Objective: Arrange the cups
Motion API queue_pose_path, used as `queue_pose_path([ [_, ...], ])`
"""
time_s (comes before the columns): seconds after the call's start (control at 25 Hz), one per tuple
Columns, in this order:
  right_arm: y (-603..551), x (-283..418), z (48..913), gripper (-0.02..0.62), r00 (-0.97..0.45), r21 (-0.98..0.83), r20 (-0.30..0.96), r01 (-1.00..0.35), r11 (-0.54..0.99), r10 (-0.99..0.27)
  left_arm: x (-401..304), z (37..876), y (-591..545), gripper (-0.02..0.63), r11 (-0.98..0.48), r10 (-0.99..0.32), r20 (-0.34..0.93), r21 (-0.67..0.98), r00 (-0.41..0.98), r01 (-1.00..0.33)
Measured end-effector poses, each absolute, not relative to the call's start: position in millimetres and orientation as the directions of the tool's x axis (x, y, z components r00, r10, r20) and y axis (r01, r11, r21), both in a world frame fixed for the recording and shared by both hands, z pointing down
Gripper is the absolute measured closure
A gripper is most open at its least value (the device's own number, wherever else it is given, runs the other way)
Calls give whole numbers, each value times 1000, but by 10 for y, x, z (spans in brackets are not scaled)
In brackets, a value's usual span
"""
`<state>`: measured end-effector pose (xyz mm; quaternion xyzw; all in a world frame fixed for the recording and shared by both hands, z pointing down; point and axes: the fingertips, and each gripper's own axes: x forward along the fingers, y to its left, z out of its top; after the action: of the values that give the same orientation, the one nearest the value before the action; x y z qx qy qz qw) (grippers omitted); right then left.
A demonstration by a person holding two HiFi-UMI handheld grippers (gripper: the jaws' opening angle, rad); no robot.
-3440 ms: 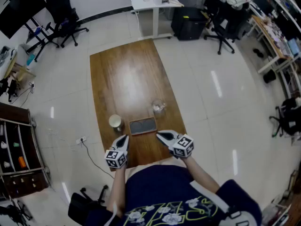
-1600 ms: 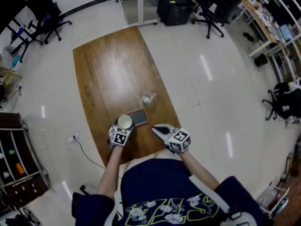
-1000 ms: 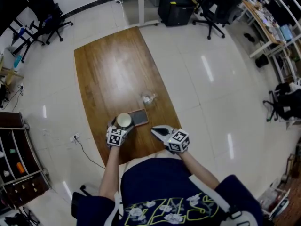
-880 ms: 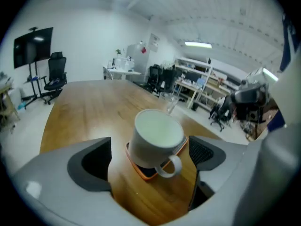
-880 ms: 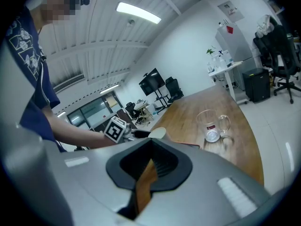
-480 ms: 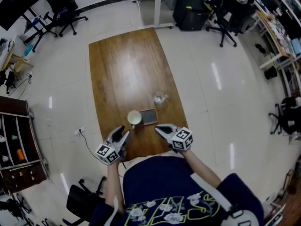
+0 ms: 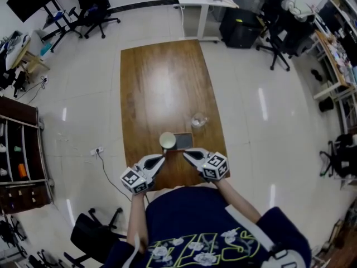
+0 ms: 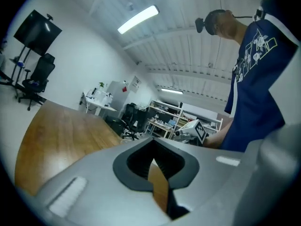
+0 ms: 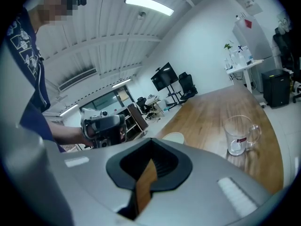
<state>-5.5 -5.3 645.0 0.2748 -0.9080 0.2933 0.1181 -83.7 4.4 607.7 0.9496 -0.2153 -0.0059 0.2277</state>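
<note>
Both of your tools are squeezed shut and hold nothing. Your left gripper (image 7: 160,159) has just been closing its jaws, and there is nothing between them. Your right gripper (image 7: 187,153) has its jaws pressed together too, and they are empty. Both hang on your side of the dark tray (image 7: 185,141). The left one is near the tray's left end and the right one is just by its near edge. The white cup (image 7: 167,140) sits at the tray's left end. I cannot tell if it stands on the tray or only touches it. The glass mug (image 7: 199,120) stands past the tray's far right corner, near it but apart, on the wooden table (image 7: 159,77). The white cup looks light and hard, so I think it may tip or slide if you bump it. Open wide and take it across its round side, low down. The glass mug looks heavier, smooth and slippery, and it can break. I would pinch its wall at the rim, or take its handle, and squeeze softly. Set it down gently.
</note>
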Motion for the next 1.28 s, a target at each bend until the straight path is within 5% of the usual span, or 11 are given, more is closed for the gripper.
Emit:
queue_pose_path([
  [0.68,-63,203,6840,595,-806,-441,381,-589,677,-453,-615,6055,66,603,-819,-365,119,430,923,-379],
  [0.92,-566,471,7190,595,-728,-289,494,-653,700,-475,-567,5986,63,601,-838,-340,94,422,936,-347],
  [0.96,-686,513,7198,530,-707,-257,517,-666,701,-483,-542,5930,50,601,-840,-336,92,421,937,-343],
  [1.04,-928,596,7205,285,-662,-191,558,-689,700,-500,-493,5818,24,601,-841,-334,86,422,939,-338],
  [1.28,-1533,853,7404,113,-523,-30,682,-719,695,-512,-484,5836,41,601,-820,-349,131,438,928,-370],
])
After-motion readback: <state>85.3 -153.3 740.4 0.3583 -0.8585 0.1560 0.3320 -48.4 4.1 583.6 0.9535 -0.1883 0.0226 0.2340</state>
